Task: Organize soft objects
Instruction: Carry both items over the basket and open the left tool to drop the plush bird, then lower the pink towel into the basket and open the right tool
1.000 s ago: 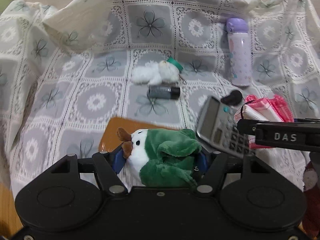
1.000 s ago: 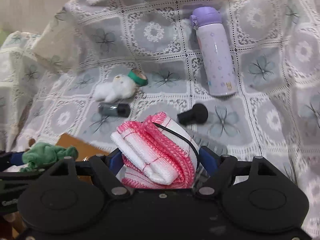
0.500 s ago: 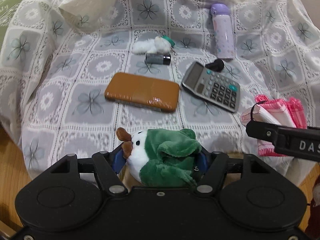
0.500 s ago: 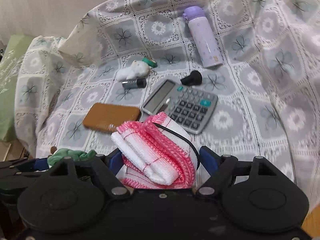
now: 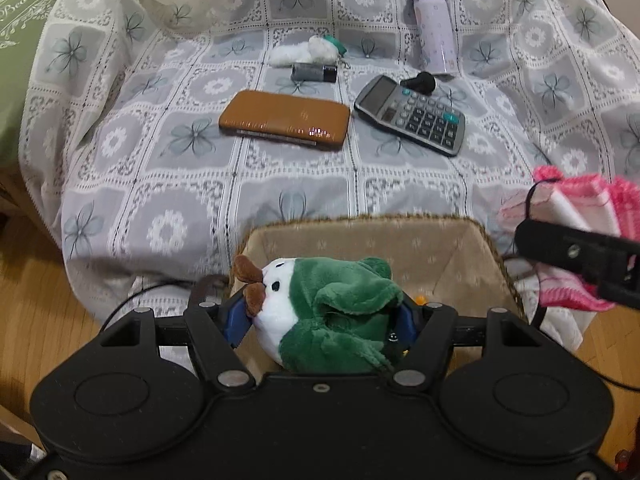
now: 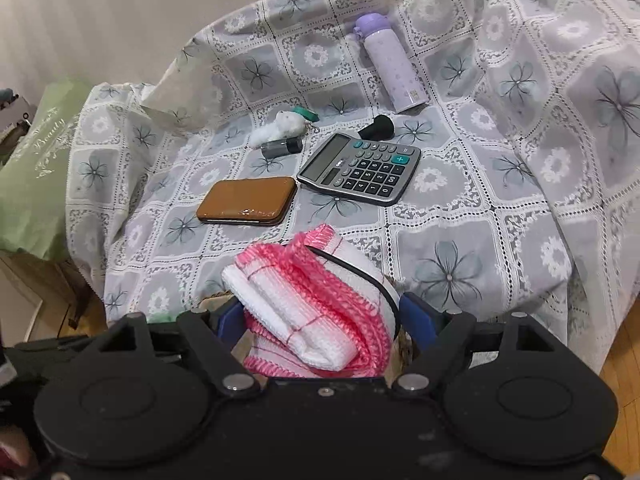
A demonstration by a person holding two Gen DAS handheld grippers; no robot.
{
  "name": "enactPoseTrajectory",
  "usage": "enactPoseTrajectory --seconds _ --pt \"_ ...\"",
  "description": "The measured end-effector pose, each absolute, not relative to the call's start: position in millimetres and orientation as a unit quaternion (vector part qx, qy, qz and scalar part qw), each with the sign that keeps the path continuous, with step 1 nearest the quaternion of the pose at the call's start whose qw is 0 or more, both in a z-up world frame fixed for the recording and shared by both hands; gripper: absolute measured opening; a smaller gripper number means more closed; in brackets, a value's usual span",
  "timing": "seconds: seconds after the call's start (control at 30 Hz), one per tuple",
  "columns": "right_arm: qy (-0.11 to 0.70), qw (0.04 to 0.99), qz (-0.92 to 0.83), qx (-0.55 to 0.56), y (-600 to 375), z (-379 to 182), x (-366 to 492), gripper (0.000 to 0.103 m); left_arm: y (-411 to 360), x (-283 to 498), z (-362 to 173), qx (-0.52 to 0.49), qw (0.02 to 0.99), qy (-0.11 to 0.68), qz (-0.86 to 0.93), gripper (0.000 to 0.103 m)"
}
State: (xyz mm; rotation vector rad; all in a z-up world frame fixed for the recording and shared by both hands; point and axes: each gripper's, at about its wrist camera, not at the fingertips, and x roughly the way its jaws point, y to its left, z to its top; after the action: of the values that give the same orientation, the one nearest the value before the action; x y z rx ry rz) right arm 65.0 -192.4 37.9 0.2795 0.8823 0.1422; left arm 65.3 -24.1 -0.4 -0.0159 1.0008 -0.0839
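My left gripper [image 5: 320, 316] is shut on a green and white plush toy [image 5: 324, 312] and holds it over a beige fabric basket [image 5: 460, 244] in front of the table. My right gripper [image 6: 320, 320] is shut on a folded pink and white cloth [image 6: 312, 304], which also shows in the left wrist view [image 5: 576, 204] to the right of the basket. A small white fluffy toy [image 5: 308, 50] lies at the back of the table and shows in the right wrist view [image 6: 280, 126] too.
On the flowered tablecloth [image 5: 160, 160] lie a brown case [image 5: 284, 118], a grey calculator [image 5: 412, 114], a purple bottle [image 5: 434, 36], a dark cylinder [image 5: 314, 73] and a black knob [image 5: 420, 82]. A green bag [image 5: 16, 40] stands left. Wooden floor [image 5: 36, 300] lies below.
Both grippers have pulled back from the table with their loads. The basket has come into view under the plush toy, and the table items look farther away.
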Motion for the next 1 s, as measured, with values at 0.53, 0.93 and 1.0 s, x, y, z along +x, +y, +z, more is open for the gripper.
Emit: enactPoseTrajectory --seconds 0.53,0.93,1.0 --pt "0.415 0.901 0.056 0.115 -175.9 41.6 22.8 0.081 -18.1 36.2 -14.5 -0.030 0.875 0.483 -0.016 0.064" --pt "0.428 0.894 0.052 0.121 -177.7 38.6 25.4 0.081 -19.9 30.0 -15.8 -0.025 0.877 0.479 -0.015 0.082" --pt "0.431 0.893 0.051 0.122 -178.1 37.8 25.8 0.081 -18.7 30.4 -15.3 -0.028 0.877 0.480 -0.011 0.082"
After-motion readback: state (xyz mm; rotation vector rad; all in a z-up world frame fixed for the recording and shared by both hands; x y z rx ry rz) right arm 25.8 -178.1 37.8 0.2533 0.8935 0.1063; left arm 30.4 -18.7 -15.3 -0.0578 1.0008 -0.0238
